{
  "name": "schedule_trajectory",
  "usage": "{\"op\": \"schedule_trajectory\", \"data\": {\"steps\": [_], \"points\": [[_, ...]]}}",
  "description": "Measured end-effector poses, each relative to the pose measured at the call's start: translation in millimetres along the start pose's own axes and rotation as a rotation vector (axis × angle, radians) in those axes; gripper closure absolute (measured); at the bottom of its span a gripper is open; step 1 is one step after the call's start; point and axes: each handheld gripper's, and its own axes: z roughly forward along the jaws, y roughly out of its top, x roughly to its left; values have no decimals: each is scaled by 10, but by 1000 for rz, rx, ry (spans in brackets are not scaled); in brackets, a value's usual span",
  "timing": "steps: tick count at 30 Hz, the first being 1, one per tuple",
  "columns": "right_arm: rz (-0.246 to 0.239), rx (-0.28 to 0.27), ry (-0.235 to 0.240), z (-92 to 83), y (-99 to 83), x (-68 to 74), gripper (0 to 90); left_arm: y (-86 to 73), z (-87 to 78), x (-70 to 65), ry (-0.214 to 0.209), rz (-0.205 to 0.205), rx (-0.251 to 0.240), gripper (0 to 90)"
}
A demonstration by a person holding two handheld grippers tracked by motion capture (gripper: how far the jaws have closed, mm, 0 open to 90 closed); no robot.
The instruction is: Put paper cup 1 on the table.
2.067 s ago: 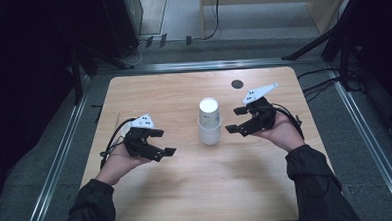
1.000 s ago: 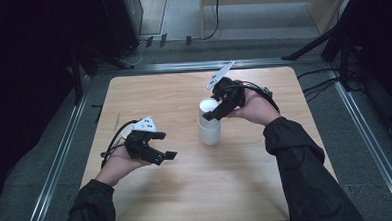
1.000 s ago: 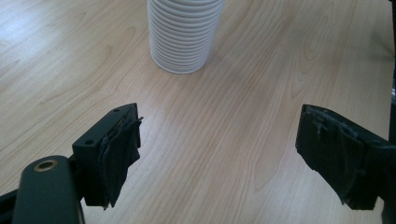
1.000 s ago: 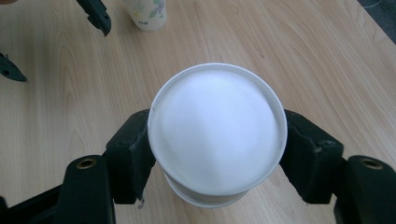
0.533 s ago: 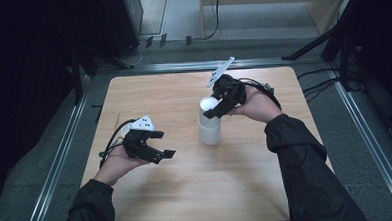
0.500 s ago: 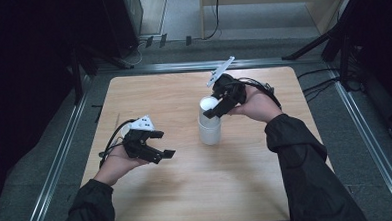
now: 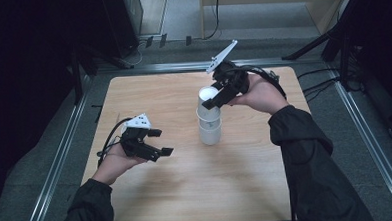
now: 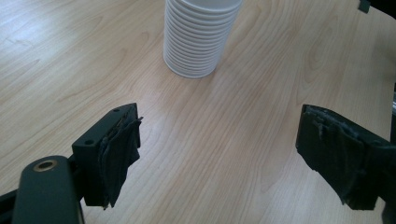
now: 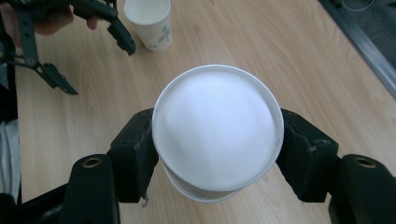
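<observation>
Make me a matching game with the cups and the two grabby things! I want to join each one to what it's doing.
Things:
1. top white paper cup
2. stack of white paper cups
3. left gripper
4. right gripper

States:
A. open, with nothing between its fingers
B. standing on the light wooden table
C. shut on a cup
D. squeezed between two black fingers

Right pairs: 1-D, 2-B, 3-A, 4-C.

The right gripper's fingers have just been closing, with the top cup between them.
</observation>
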Motion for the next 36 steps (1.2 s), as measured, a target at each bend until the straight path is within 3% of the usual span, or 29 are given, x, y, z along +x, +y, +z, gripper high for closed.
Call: {"op": "schedule_trajectory", "data": {"steps": [3,7,10,12,17,21,27,32,36], "points": [[-17,-35,-19,-134,52,42,348,3,-13,-2,-9,-1,-3,140],[-28,-27,-42,-302,89,115,348,6,-52,16,-14,-8,-19,140],[-11,-47,-30,-438,94,189,350,4,-66,19,-8,-6,-24,139],[-43,-34,-31,-490,60,289,351,7,-81,24,-10,-6,-28,139],[-44,-46,10,-540,-86,479,353,15,-109,12,-17,-9,-45,140],[-69,-37,5,-476,-272,613,353,38,-90,-20,-37,-8,-39,140],[-61,-43,7,-298,-567,717,354,67,-46,-89,-32,28,-37,140],[-45,-66,32,-149,-719,771,354,86,-32,-114,-44,34,-66,140],[-38,-82,48,-12,-840,808,355,100,30,-150,-57,41,-59,140]]}}
